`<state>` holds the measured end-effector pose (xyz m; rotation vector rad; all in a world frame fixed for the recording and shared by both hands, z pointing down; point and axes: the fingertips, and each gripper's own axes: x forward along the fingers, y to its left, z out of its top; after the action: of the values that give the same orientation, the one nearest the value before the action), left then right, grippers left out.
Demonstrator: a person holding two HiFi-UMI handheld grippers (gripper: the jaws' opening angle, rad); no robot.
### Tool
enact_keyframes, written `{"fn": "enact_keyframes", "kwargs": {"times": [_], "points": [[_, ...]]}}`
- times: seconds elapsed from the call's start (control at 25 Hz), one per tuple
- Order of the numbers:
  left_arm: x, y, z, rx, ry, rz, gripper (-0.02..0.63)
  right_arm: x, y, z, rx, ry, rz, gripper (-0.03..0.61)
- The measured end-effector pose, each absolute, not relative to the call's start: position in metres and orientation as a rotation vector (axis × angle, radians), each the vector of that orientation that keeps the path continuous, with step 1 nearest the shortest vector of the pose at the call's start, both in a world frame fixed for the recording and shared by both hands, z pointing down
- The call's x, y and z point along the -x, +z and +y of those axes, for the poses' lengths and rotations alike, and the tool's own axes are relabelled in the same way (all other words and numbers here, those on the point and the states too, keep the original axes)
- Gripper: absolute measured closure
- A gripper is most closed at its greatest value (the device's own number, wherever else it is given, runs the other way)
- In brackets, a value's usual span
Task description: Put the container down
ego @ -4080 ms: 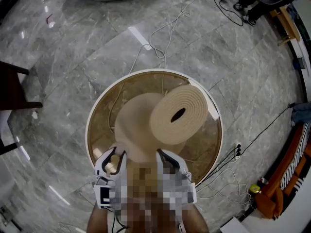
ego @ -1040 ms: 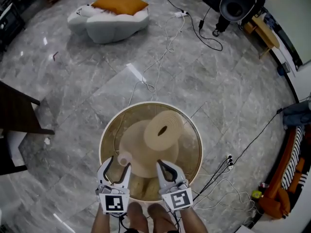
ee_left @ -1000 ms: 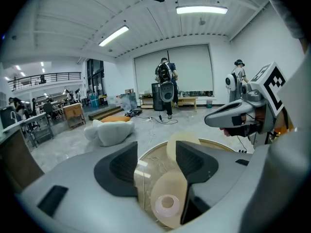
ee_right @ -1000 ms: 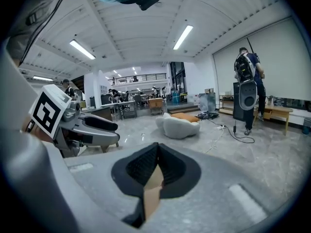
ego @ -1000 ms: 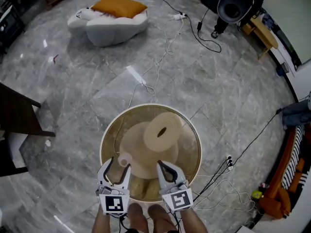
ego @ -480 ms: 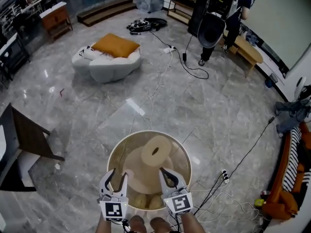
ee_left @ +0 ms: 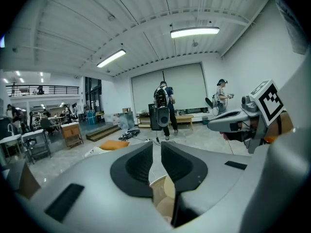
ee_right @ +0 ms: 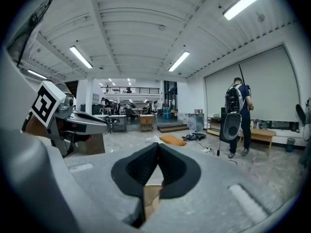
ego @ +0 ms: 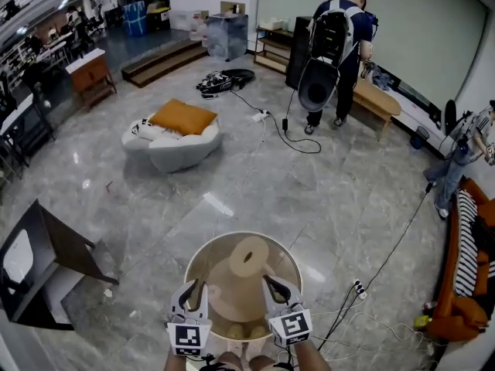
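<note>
Both grippers are held low over the near edge of a round glass-topped table [ego: 295,258] that has a beige rolled base [ego: 249,256]. In the head view my left gripper [ego: 193,287] sits at the table's near left. In the left gripper view its jaws [ee_left: 156,147] are closing, with a thin gap left and nothing between the pads. My right gripper [ego: 273,283] is at the near right. Its tips [ee_right: 158,147] meet with nothing held. No container shows clearly in any view; only beige parts of the table appear below the jaws.
A white floor seat with an orange cushion [ego: 174,134] lies beyond the table. A dark tilted chair [ego: 50,257] stands at left. A person with a backpack [ego: 336,33] stands by a bench [ego: 380,99]. Cables [ego: 371,284] cross the floor at right near an orange sofa [ego: 464,311].
The head view has tilted up, so the table looks smaller and lower. The left jaws have narrowed from wide open. The small beige cup by the left gripper is no longer seen.
</note>
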<state>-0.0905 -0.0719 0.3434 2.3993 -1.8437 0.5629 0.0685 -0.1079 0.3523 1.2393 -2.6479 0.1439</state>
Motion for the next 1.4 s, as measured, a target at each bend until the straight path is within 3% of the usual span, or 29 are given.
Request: {"fn": "enact_keyframes", "kwargs": {"times": [0.52, 1.4], "points": [[0.079, 0.274, -0.008, -2.497, 0.502, -1.806, 0.581, -0.113, 0.269, -0.048, -1.434, 0.087, -2.622, 0.577], [0.09, 0.281, 0.036, -2.518, 0.491, -1.8, 0.584, -0.105, 0.261, -0.004, -1.466, 0.021, -2.64, 0.577]]}}
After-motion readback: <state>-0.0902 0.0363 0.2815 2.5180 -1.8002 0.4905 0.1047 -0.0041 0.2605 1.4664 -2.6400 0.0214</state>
